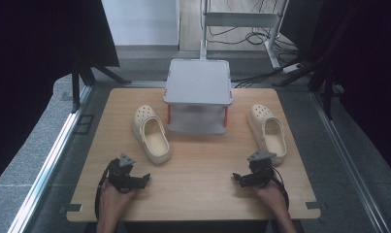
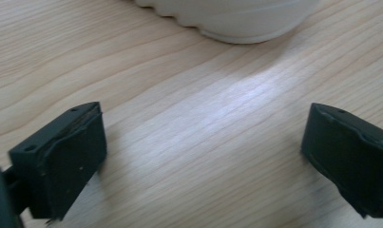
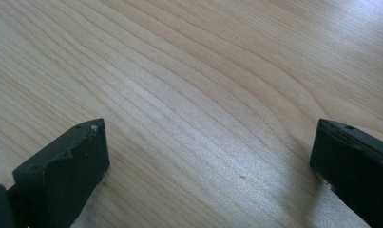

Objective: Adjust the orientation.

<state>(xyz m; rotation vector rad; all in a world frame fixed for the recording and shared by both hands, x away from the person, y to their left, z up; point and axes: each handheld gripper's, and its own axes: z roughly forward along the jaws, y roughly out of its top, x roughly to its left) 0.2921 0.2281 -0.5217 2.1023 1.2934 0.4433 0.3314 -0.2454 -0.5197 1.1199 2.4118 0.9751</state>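
- A light wooden table (image 1: pixel 198 160) is seen from the high view, with a person's two hands coming in at its near edge.
- The left gripper (image 1: pixel 145 177) is held low over the near left part of the table, its jaws pointing towards the table's middle.
- In the left gripper view the left gripper (image 2: pixel 203 152) is seen with its two black jaws spread wide; nothing but bare wood lies between them, and nothing is gripped.
- The right gripper (image 1: pixel 236 177) is held low over the near right part of the table, its jaws also pointing inward.
- In the right gripper view the right gripper (image 3: pixel 208 161) is shown with its jaws wide apart over bare wood grain, and nothing is held.
- The left cream clog (image 1: pixel 151 133) lies on the table just beyond the left gripper, toe pointing away and slightly left; its ribbed rim (image 2: pixel 227 19) is seen at the top of the left gripper view, apart from the jaws.
- The right cream clog (image 1: pixel 267 132) lies near the table's right edge, just beyond the right gripper and not touched by it.
- Between the two clogs, at the far middle of the table, a grey two-tier shoe rack (image 1: pixel 198 94) with red posts is set.
- The two grippers are well apart from each other.
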